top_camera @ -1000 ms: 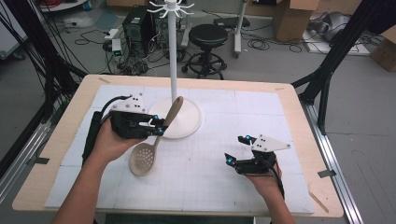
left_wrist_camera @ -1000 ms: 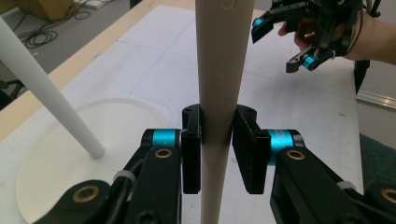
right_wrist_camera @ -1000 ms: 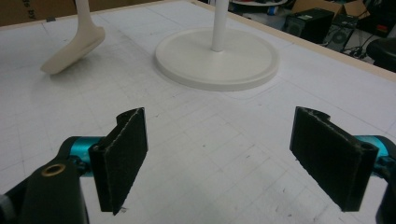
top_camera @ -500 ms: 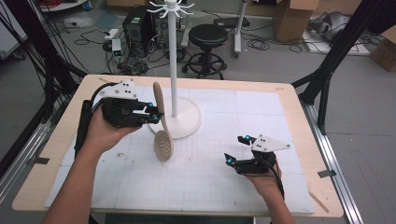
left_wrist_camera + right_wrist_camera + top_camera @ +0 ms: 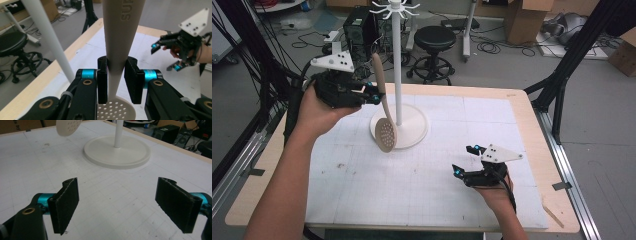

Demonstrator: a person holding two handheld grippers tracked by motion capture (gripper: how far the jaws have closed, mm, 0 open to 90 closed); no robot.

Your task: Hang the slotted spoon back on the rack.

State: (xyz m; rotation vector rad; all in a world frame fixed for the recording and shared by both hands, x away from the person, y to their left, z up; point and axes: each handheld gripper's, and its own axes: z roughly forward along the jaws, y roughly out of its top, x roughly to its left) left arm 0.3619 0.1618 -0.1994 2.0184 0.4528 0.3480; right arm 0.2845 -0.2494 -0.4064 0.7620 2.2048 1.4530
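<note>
Beige plastic makes up the slotted spoon (image 5: 383, 107), which hangs in the air above the far-left part of the surface (image 5: 422, 180), clear of it. The left gripper (image 5: 374, 96) has it by the handle: in the left gripper view the two black fingers (image 5: 102, 83) press against the narrow neck of the handle from either side, the perforated bowl below them and the broad end of the handle (with raised lettering on it) rising above. From the high view the spoon stands nearly upright, bowl down, its handle top leaning slightly away from the white pole. The bowl shows in front of the near-left rim of the white stand (image 5: 399, 102), whose round base rests toward the far middle of the surface; whether the spoon touches the pole I cannot tell, though they are just beside each other.

The right gripper (image 5: 464, 160) rests low near the near-right corner of the surface, held in the person's right hand (image 5: 496, 192). Its fingers (image 5: 65, 203) stand wide apart with nothing between them, only the gridded white mat beneath. In the right gripper view they point toward the stand's base (image 5: 117, 151), with the spoon's bowl (image 5: 68, 127) at the upper left.
</note>
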